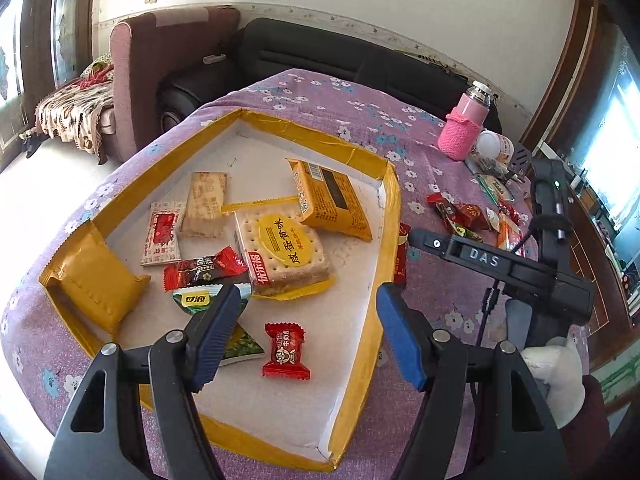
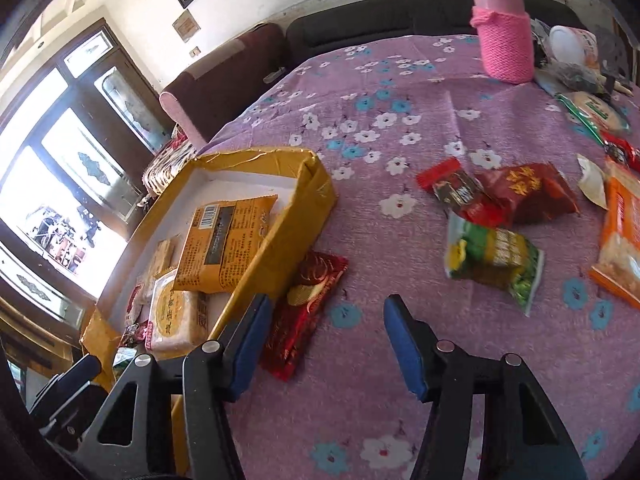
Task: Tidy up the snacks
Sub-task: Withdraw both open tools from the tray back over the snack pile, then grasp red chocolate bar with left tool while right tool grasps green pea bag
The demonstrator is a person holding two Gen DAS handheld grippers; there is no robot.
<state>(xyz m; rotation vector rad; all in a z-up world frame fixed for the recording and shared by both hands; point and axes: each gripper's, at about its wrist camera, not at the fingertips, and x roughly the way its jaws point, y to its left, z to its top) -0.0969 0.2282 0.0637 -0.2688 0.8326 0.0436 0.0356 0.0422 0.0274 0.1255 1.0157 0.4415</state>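
A shallow box (image 1: 362, 360) with yellow-taped walls and a white floor lies on the purple flowered cloth. It holds a cracker pack (image 1: 286, 252), a yellow packet (image 1: 332, 200), a red candy (image 1: 286, 350), a green packet (image 1: 200, 300) and several other snacks. My left gripper (image 1: 308, 320) hovers open over the box's near part, the red candy showing below its gap. My right gripper (image 2: 326, 332) is open above the cloth, nothing between its pads. A red patterned packet (image 2: 304, 308) lies against the box's outer wall (image 2: 280, 248), beside the left finger.
Loose snacks lie on the cloth to the right: a green packet (image 2: 496, 260), red packets (image 2: 520, 192), an orange packet (image 2: 624, 240). A pink bottle (image 2: 504, 36) and a white jar (image 2: 572, 44) stand at the far edge. A black sofa (image 1: 320, 52) is behind the table.
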